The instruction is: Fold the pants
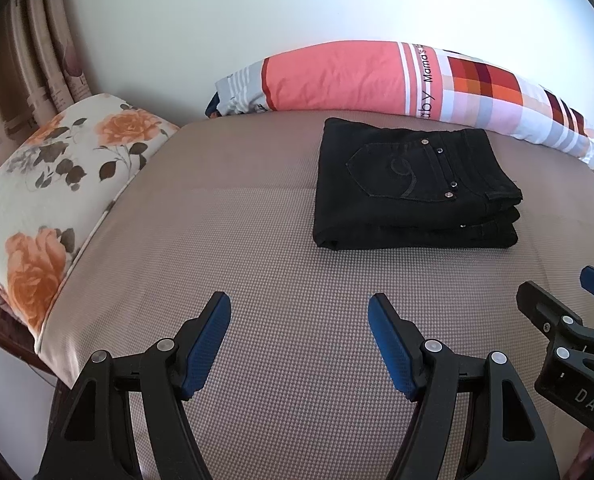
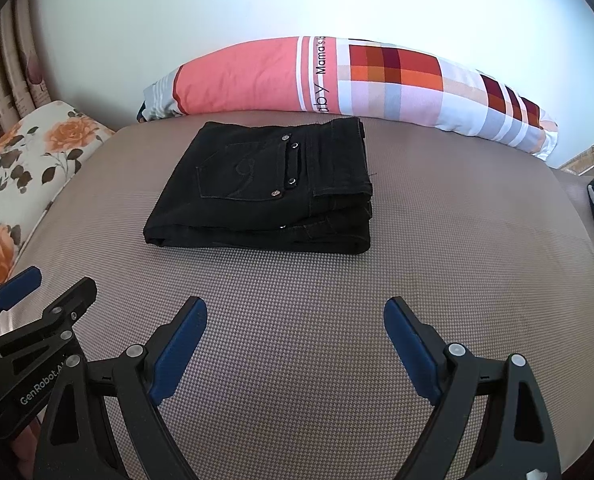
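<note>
Left gripper (image 1: 299,340): jaws apart, empty, over the bed (image 1: 257,260).
Right gripper (image 2: 295,344): jaws wide, empty, alongside.
Pants (image 2: 265,192): black, folded, on the bed beyond both grippers.
Pillow (image 2: 337,80): behind pants, against wall.

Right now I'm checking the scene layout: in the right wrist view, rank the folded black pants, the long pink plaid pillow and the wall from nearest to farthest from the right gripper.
From the right gripper:
1. Folded black pants, ahead, slightly left, on the bed.
2. Long pink plaid pillow, behind the pants along the bed's far edge.
3. Wall, behind the pillow.
</note>
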Available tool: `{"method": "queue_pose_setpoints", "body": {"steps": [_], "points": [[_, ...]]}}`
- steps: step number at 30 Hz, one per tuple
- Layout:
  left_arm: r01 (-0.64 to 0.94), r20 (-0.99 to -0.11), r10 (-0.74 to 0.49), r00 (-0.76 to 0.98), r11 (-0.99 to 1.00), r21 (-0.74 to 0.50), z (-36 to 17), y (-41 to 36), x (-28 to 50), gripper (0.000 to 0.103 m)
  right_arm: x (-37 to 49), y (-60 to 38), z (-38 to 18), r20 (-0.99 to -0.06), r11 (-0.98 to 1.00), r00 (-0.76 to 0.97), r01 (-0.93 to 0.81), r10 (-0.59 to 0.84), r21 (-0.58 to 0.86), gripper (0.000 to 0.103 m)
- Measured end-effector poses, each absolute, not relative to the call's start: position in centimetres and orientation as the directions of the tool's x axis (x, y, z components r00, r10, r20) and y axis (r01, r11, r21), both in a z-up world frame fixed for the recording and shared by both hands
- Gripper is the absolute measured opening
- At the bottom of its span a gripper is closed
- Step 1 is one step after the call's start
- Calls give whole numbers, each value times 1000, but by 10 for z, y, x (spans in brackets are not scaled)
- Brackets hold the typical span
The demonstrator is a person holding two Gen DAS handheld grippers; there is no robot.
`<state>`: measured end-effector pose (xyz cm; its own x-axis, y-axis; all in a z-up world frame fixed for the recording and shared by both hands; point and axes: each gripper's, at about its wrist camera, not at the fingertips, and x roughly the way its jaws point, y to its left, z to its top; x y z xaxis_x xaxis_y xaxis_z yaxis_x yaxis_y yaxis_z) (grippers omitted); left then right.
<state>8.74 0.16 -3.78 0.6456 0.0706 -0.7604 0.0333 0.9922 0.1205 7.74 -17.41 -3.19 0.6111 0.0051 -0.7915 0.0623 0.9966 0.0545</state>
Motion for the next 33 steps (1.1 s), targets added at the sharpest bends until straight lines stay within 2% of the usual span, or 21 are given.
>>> {"method": "queue_pose_setpoints", "body": {"steps": [33], "points": [[55, -764, 63, 642, 990, 129, -41, 5, 94, 72, 80, -173, -36, -800, 997, 600, 62, 7, 56, 88]]}}
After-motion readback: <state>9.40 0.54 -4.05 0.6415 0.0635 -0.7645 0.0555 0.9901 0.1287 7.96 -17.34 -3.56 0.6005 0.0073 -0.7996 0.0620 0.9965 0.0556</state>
